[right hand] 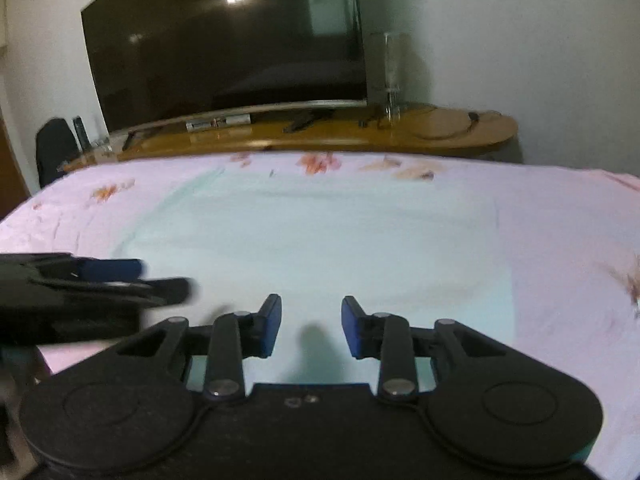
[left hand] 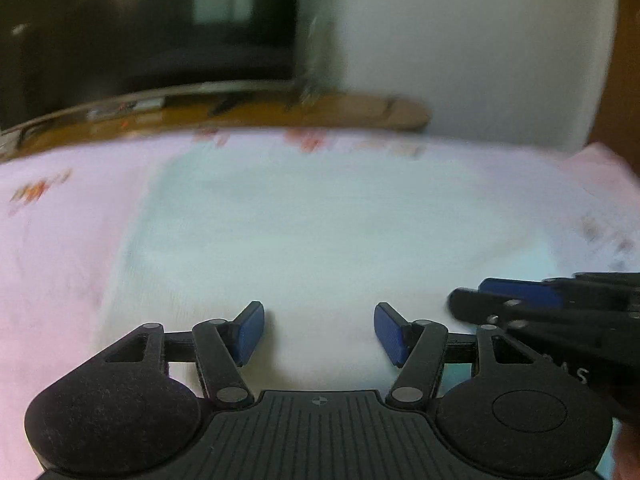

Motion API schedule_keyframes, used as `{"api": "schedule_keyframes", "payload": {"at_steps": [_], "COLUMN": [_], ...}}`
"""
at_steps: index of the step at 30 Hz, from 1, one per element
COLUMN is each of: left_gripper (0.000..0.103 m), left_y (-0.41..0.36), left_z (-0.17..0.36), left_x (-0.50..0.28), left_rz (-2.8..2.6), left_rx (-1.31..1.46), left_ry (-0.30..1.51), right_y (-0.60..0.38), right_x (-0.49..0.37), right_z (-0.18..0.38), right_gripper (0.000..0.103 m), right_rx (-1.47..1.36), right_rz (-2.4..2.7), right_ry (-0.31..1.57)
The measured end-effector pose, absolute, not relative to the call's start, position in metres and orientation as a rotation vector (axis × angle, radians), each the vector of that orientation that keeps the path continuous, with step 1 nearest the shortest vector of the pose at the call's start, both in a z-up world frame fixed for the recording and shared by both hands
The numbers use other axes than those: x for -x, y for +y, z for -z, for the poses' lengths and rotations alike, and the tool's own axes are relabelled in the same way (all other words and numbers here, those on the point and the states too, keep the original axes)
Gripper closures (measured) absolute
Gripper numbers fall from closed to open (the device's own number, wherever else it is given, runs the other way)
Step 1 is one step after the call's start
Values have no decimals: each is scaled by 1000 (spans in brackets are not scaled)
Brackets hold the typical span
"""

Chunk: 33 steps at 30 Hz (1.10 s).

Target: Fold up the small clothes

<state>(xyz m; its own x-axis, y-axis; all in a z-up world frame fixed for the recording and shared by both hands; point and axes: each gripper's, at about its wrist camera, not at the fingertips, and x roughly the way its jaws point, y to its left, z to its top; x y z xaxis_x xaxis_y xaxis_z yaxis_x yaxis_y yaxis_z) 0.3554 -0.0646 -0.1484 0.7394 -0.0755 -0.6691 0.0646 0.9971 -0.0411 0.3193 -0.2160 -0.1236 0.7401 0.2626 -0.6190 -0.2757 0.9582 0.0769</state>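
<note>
A pale mint-green garment lies spread flat on a pink flowered bedsheet; it also shows in the right wrist view. My left gripper is open and empty, low over the garment's near edge. My right gripper is open and empty, over the same near edge. The right gripper shows at the right of the left wrist view, and the left gripper shows at the left of the right wrist view. The two grippers are side by side, close together.
Beyond the bed stands a curved wooden TV bench with a large dark television, a glass vase and small remotes. A black bag stands at the far left. A white wall is behind.
</note>
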Motion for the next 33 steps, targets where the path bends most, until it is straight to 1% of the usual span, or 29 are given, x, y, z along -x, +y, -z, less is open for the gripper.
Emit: {"api": "schedule_keyframes", "payload": {"at_steps": [1,3,6,8,11,12,13,15,16,17,18,19,21,25,27,30,33], "left_gripper": [42,42,42,42,42,42,42,42,41,41,35,27,22,22,22,22,22], "left_y": [-62,-59,-51,-45,-45,-47,-50,-55,-59,-63,-64,-63,-51,-12,3,-4,-15], "left_z": [156,159,146,140,145,150,155,159,160,159,159,159,160,162,164,162,152], "left_x": [-353,-346,-338,-334,-340,-343,-344,-340,-339,-337,-335,-333,-328,-318,-316,-322,-323], "left_rz": [71,91,73,77,96,85,80,69,66,62,54,43,16,-18,7,-15,-30], "left_rx": [13,-2,5,44,69,58,52,22,-6,-38,-50,-61,-61,-42,-1,-25,-7], "left_ry": [732,701,697,669,693,719,737,715,713,705,698,698,692,685,688,703,696], "right_y": [-213,-209,-205,-210,-209,-206,-202,-201,-201,-201,-201,-204,-208,-250,-281,-309,-296], "right_x": [-318,-322,-315,-304,-301,-304,-309,-314,-311,-310,-309,-308,-303,-292,-284,-284,-289], "right_z": [128,144,144,132,125,128,132,142,144,145,145,145,142,138,140,142,135], "right_gripper": [79,78,77,71,70,71,75,75,75,76,76,75,75,74,76,77,77], "right_rx": [11,9,68,30,26,38,56,74,77,83,84,77,77,64,30,-80,-42], "right_rz": [-282,-262,-272,-292,-336,-345,-342,-342,-343,-343,-345,-349,-340,-199,-123,-124,-93], "right_ry": [701,774,740,709,673,693,713,747,734,727,723,723,722,705,707,714,723]}}
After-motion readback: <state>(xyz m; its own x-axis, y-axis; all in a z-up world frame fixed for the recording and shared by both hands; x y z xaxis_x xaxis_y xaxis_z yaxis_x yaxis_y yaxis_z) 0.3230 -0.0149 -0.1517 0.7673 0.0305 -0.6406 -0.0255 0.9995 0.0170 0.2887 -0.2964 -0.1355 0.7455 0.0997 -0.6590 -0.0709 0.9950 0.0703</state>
